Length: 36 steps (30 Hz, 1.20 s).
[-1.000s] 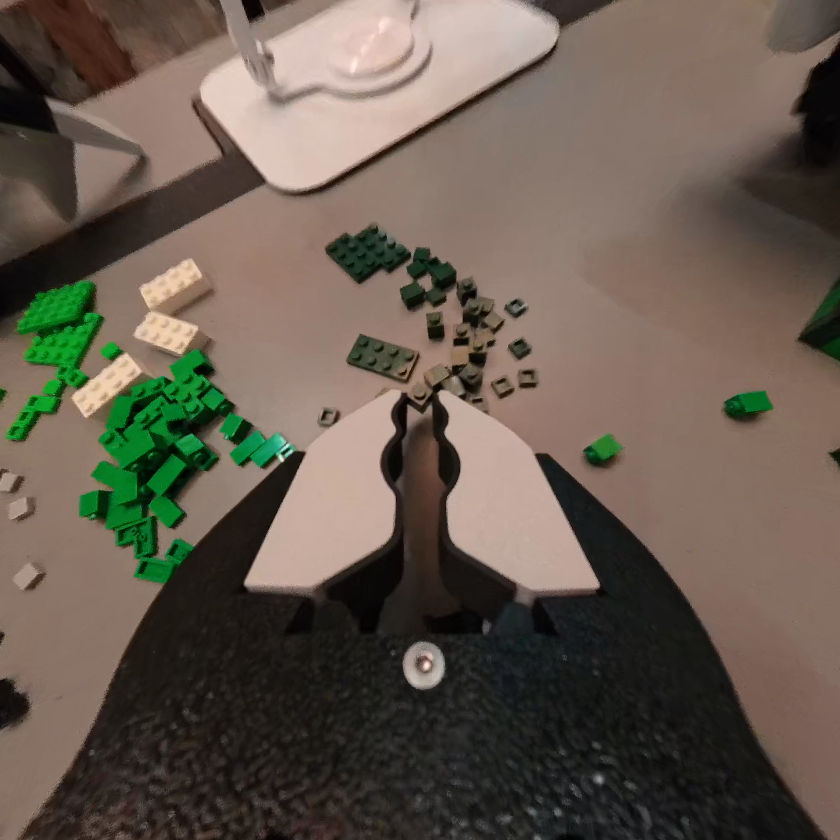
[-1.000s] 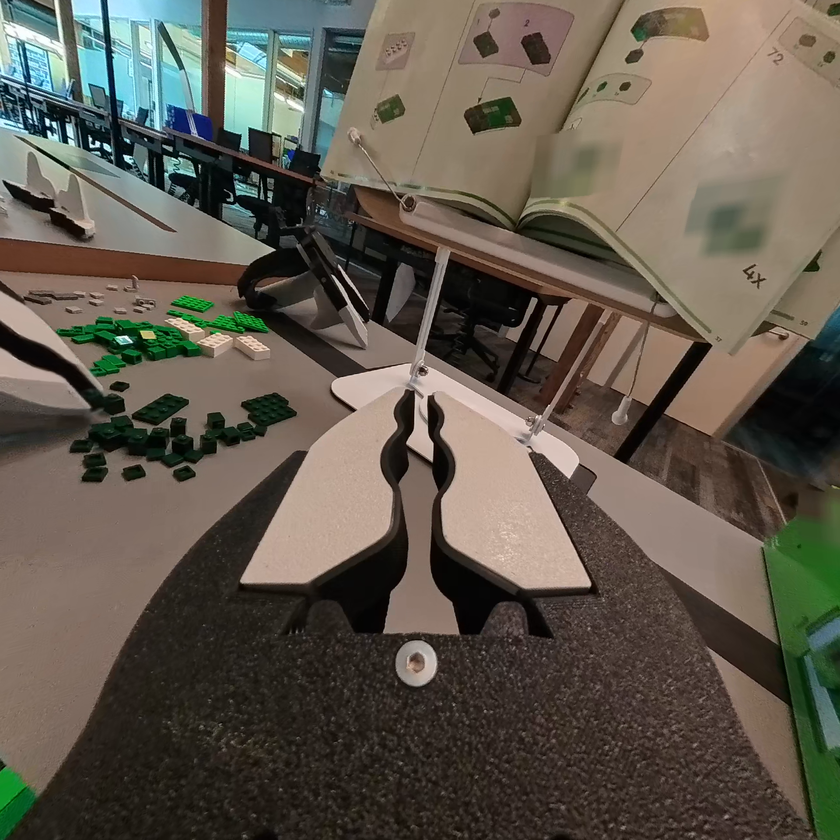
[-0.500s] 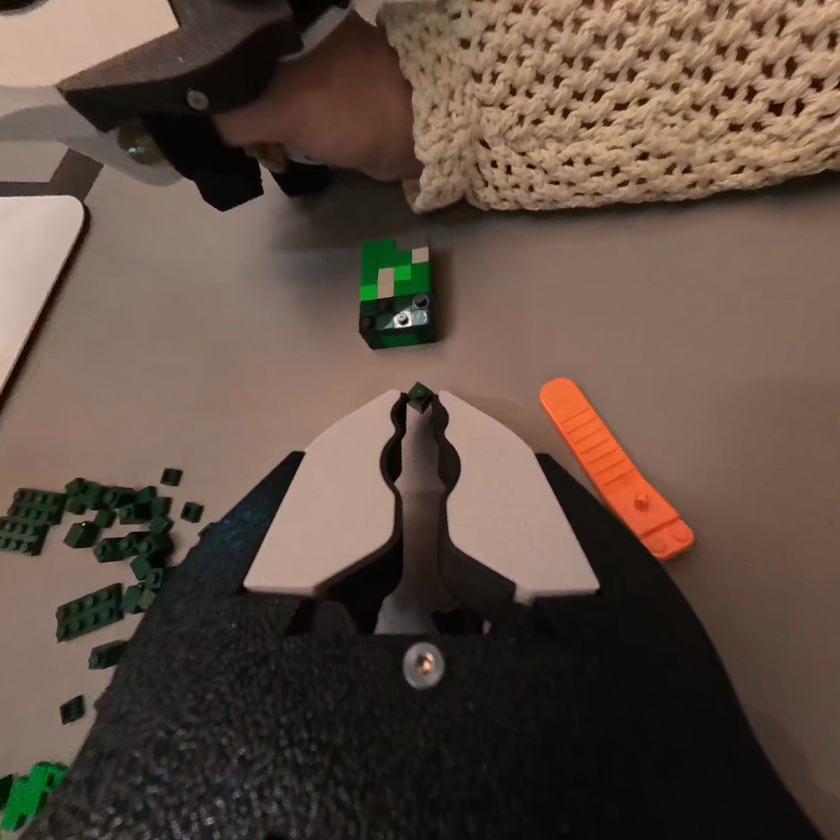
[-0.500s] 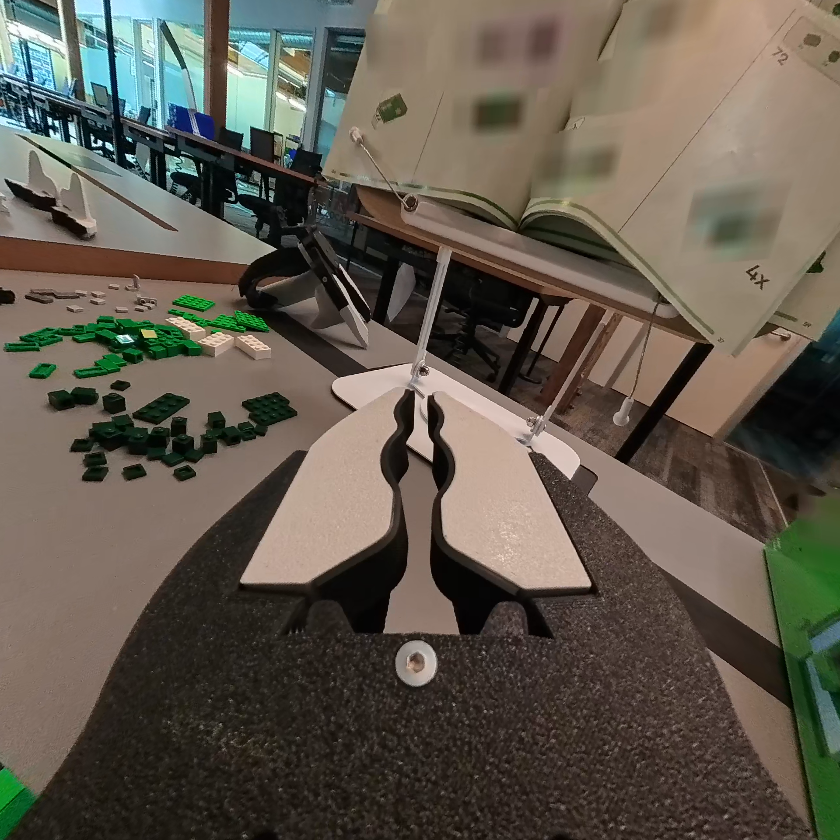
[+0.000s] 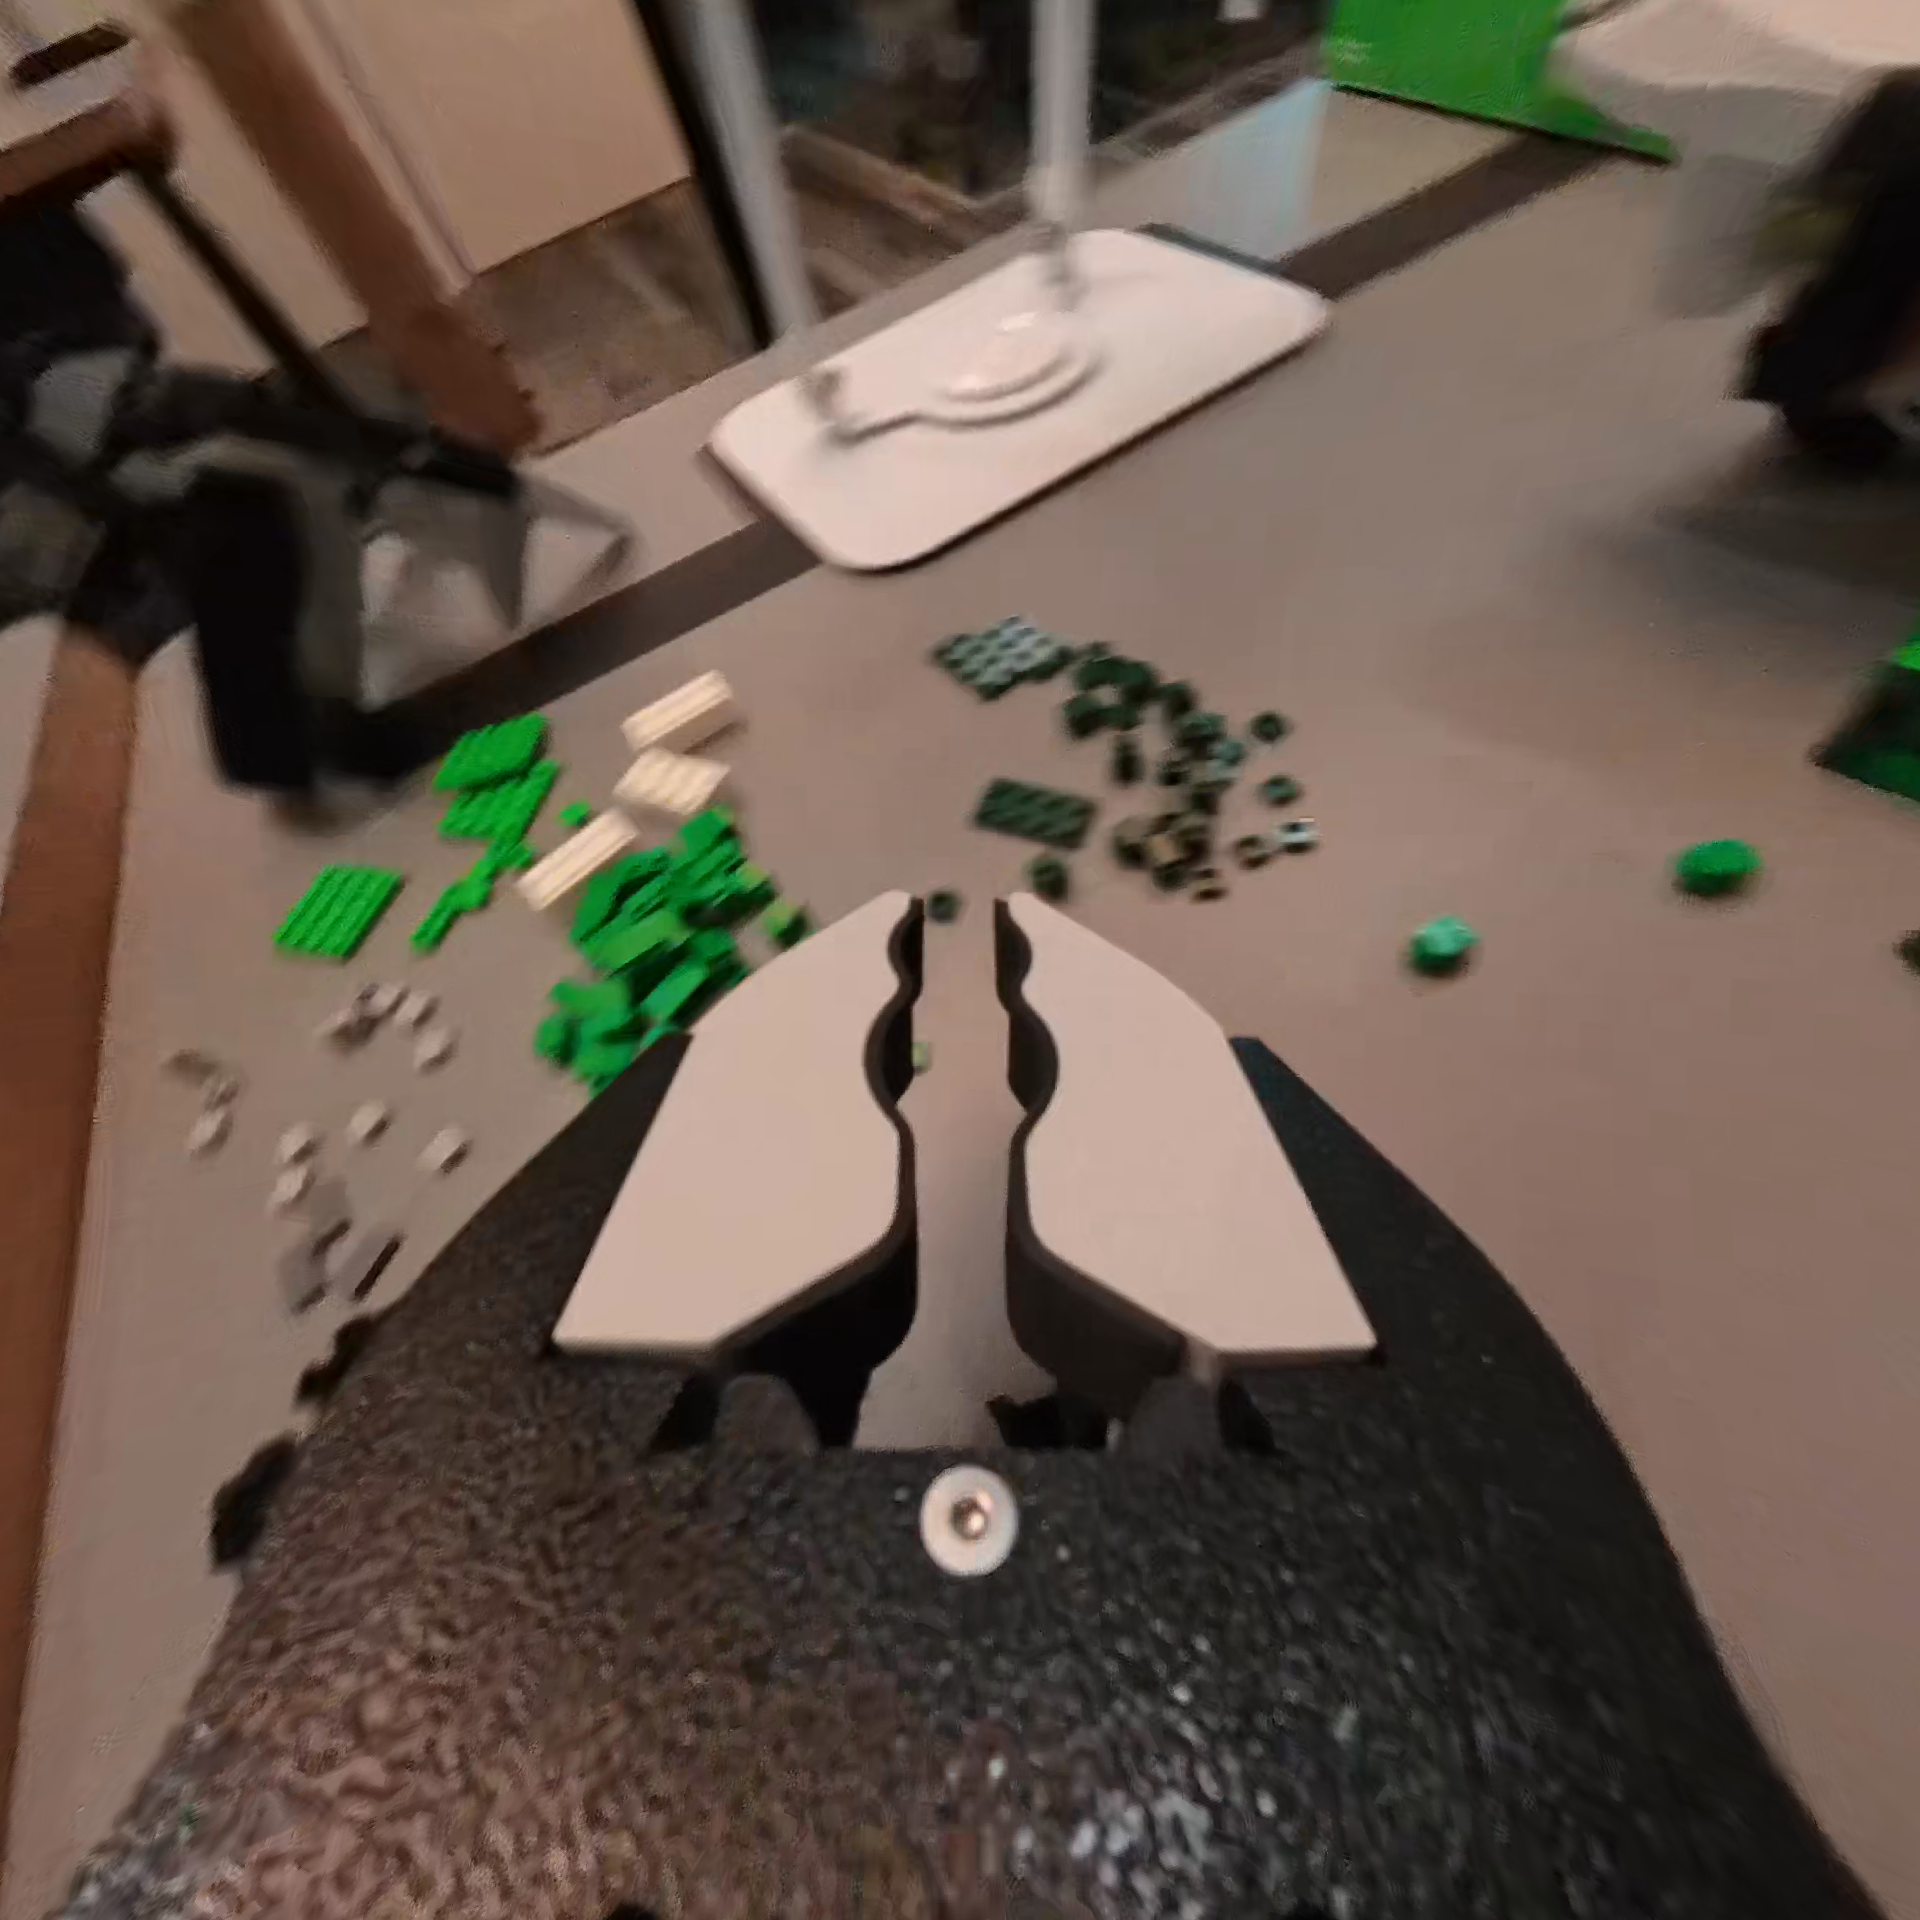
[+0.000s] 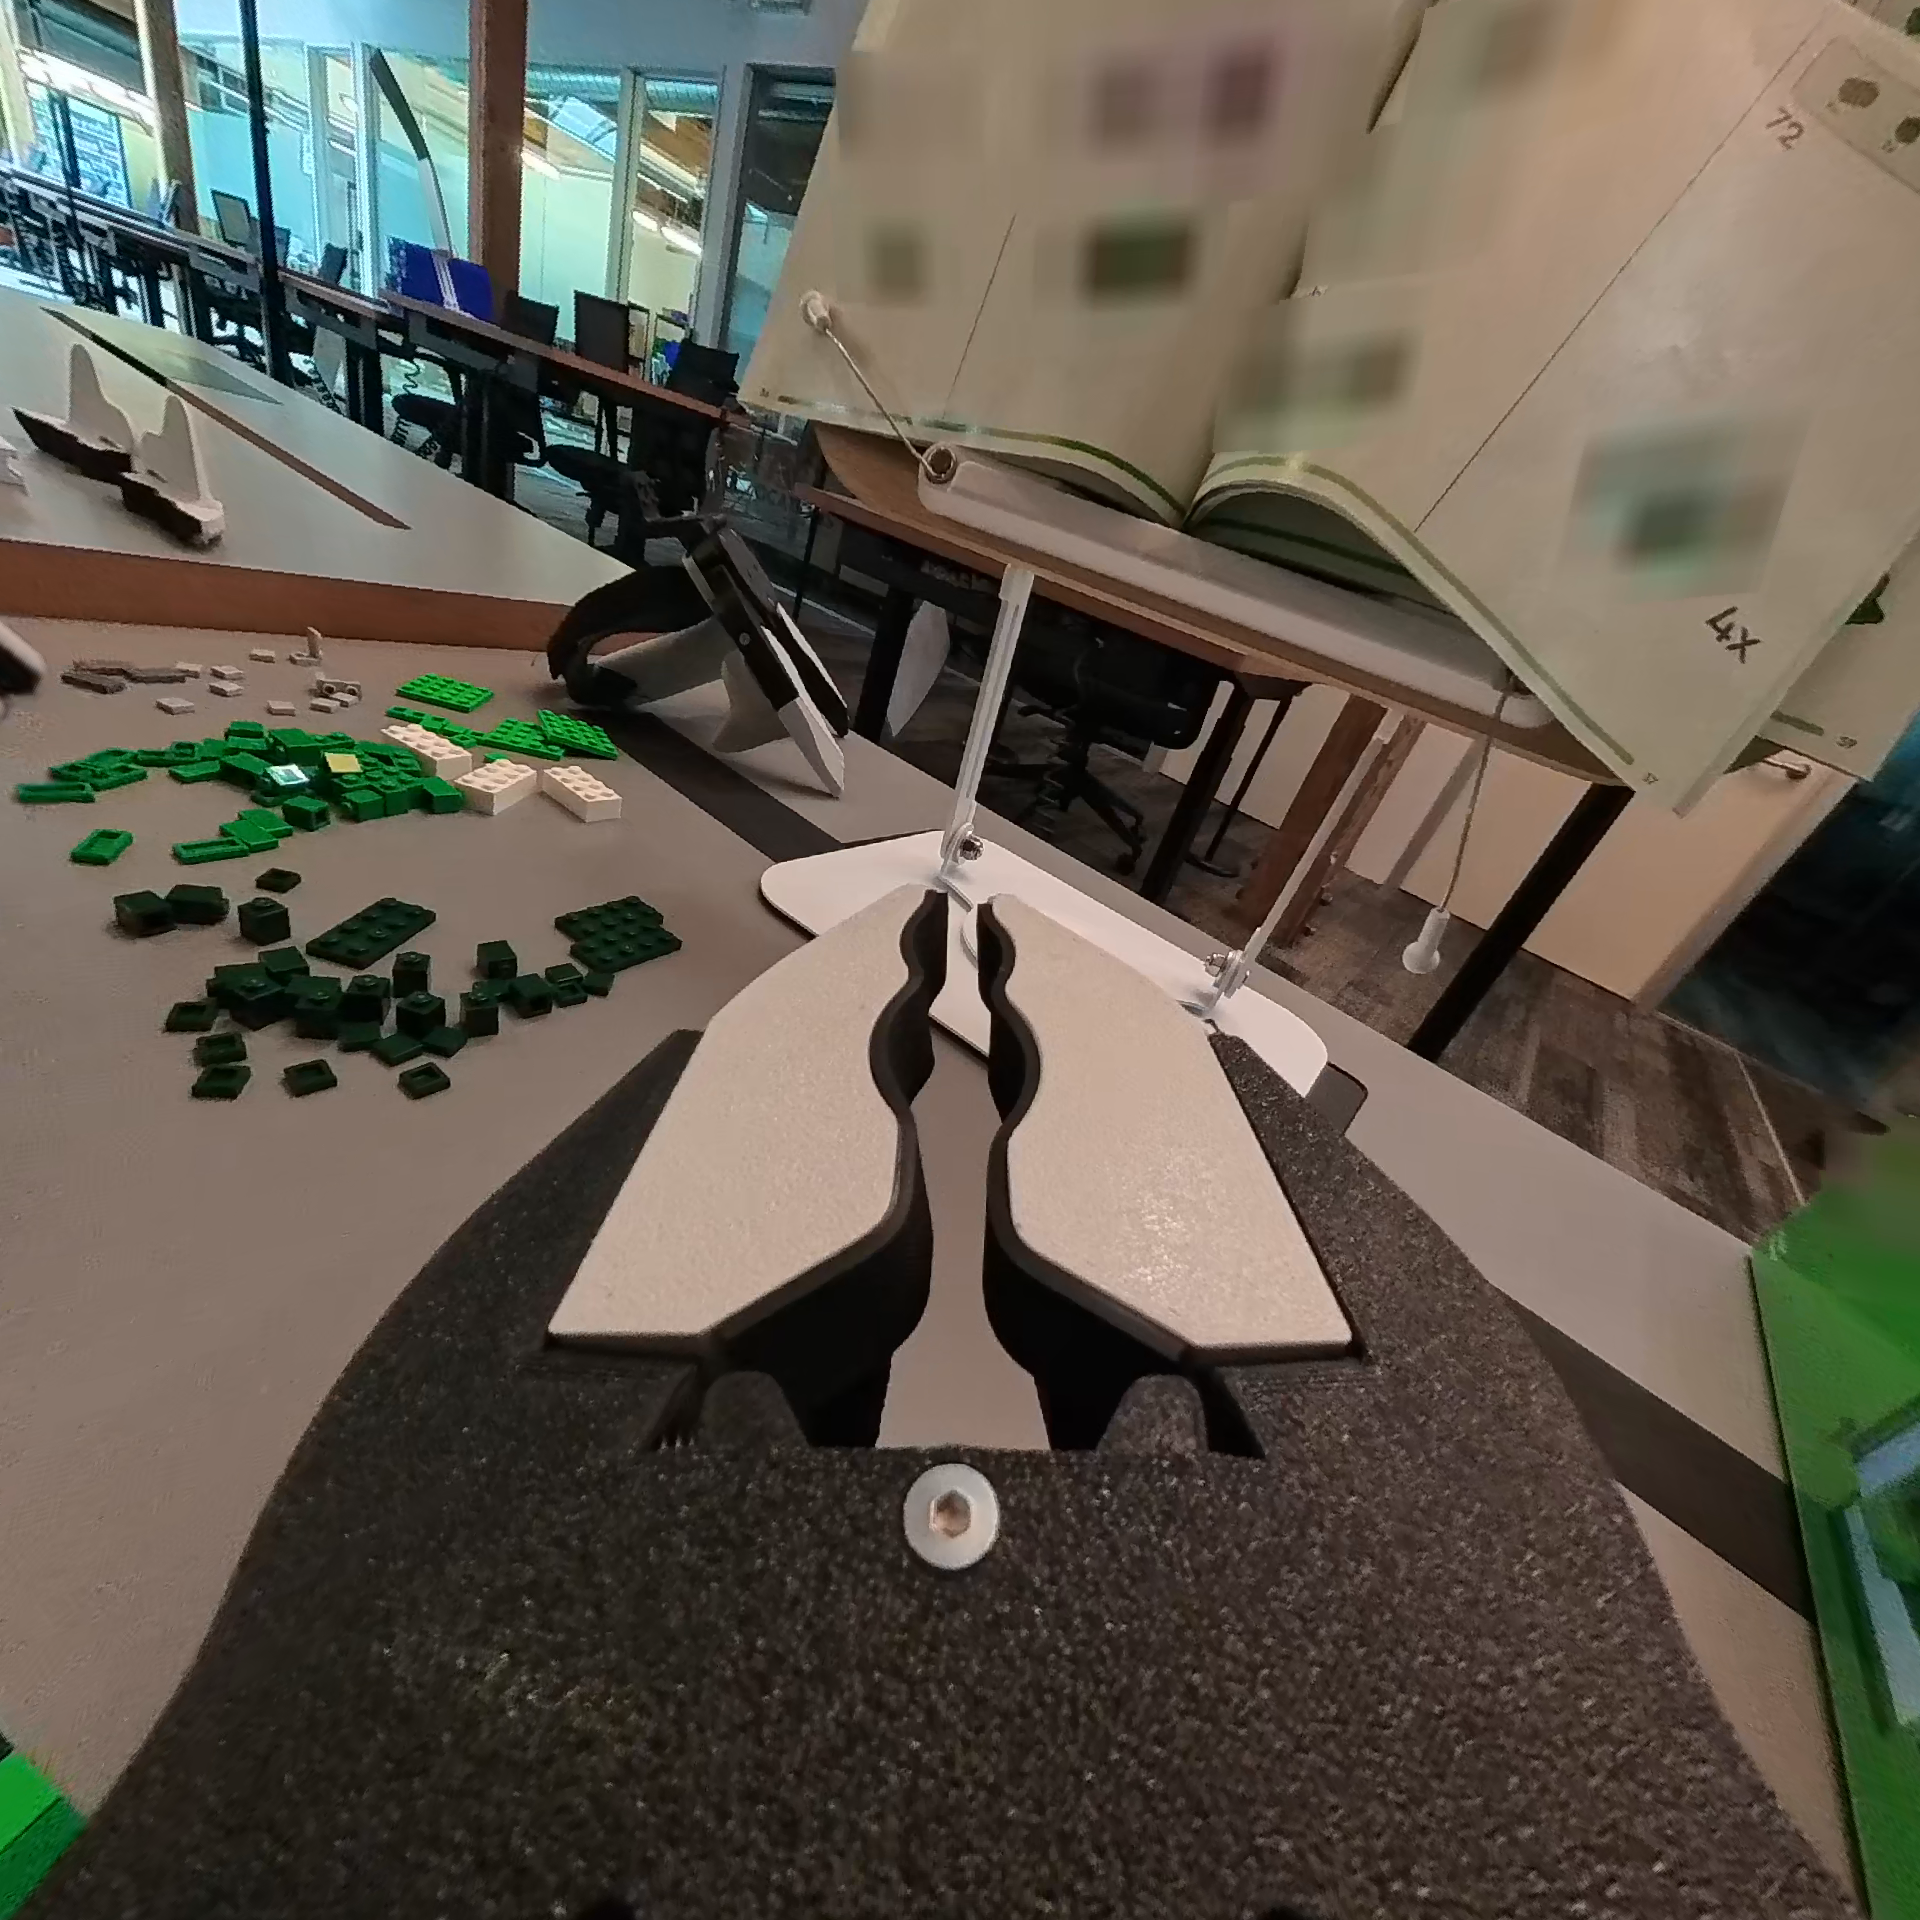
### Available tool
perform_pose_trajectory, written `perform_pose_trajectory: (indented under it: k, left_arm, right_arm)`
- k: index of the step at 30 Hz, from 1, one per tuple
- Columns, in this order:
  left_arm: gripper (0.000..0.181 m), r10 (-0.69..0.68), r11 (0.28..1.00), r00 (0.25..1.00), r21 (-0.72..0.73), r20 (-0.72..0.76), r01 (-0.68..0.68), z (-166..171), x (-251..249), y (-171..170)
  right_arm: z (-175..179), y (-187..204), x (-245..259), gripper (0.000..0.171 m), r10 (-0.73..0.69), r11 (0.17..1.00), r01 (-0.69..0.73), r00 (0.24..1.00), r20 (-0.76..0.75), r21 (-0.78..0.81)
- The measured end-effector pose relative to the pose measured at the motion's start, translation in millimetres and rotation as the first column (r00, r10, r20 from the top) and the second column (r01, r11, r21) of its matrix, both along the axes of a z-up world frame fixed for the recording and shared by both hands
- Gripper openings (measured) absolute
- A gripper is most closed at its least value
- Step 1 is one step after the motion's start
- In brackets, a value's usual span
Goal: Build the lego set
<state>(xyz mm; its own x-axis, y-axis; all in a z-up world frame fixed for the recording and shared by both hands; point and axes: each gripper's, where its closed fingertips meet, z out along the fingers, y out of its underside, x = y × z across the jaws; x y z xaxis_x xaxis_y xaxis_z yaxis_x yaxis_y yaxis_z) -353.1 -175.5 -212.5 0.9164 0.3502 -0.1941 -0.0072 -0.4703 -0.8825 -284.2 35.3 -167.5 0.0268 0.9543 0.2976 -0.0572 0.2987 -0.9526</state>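
My left gripper (image 5: 958,906) hovers over the grey table with its jaws a narrow gap apart and nothing between them. The left wrist view is motion-blurred. Just past the tips lie a pile of dark green pieces (image 5: 1143,790) and, to the left, a bright green pile (image 5: 665,935) with three white bricks (image 5: 665,769). My right gripper (image 6: 958,906) is shut and empty, held above the table and pointing at the book stand's white base (image 6: 862,883). The dark green pile (image 6: 416,987), bright green pile (image 6: 291,769) and white bricks (image 6: 499,779) lie to its left.
An open instruction book (image 6: 1351,312) rests on the stand. A green baseplate (image 6: 1849,1455) lies at the right edge. Small grey pieces (image 5: 312,1122) lie far left. Two loose green pieces (image 5: 1444,945) lie right of the piles. A spare gripper (image 6: 727,665) lies behind the piles. My hands' fingertips stand some 25 cm from each other.
The left gripper swung from the small green model and orange separator back to the piles. The dark green piece it held is no longer between its tips. The right gripper stayed still.
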Motion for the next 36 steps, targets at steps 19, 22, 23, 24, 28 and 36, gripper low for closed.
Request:
perform_pose_trajectory:
  k: [19, 22, 23, 24, 28, 36]
  left_arm:
    - [0.016, 0.311, 0.949, 0.949, -0.066, 0.060, -0.307, -26.1, -108.6, -37.4]
    - [0.013, 0.312, 0.948, 0.944, -0.107, 0.106, -0.301, -36.6, -112.6, -36.6]
    - [0.013, 0.312, 0.947, 0.943, -0.115, 0.118, -0.299, -39.1, -113.2, -36.1]
    - [0.013, 0.316, 0.945, 0.940, -0.122, 0.125, -0.302, -40.3, -114.3, -36.3]
    - [0.015, 0.332, 0.938, 0.933, -0.147, 0.136, -0.313, -44.5, -116.7, -36.3]
    - [0.014, 0.335, 0.935, 0.929, -0.171, 0.154, -0.309, -48.8, -118.5, -34.8]
  right_arm:
    - [-0.7, -0.2, -0.1, 0.005, 0.000, 1.000, 0.000, 1.000, 0.004, 0.005]
    - [-0.8, -0.2, -0.1, 0.005, 0.000, 1.000, 0.000, 1.000, 0.005, 0.005]
    - [-0.8, -0.2, -0.1, 0.005, 0.000, 1.000, 0.000, 1.000, 0.005, 0.005]
    - [-0.8, -0.2, -0.1, 0.005, 0.000, 1.000, 0.000, 1.000, 0.005, 0.005]
    - [-1.1, -0.3, -0.3, 0.005, 0.000, 1.000, 0.000, 1.000, 0.006, 0.007]
    - [-0.9, -0.3, -0.3, 0.005, 0.000, 1.000, 0.000, 1.000, 0.006, 0.007]
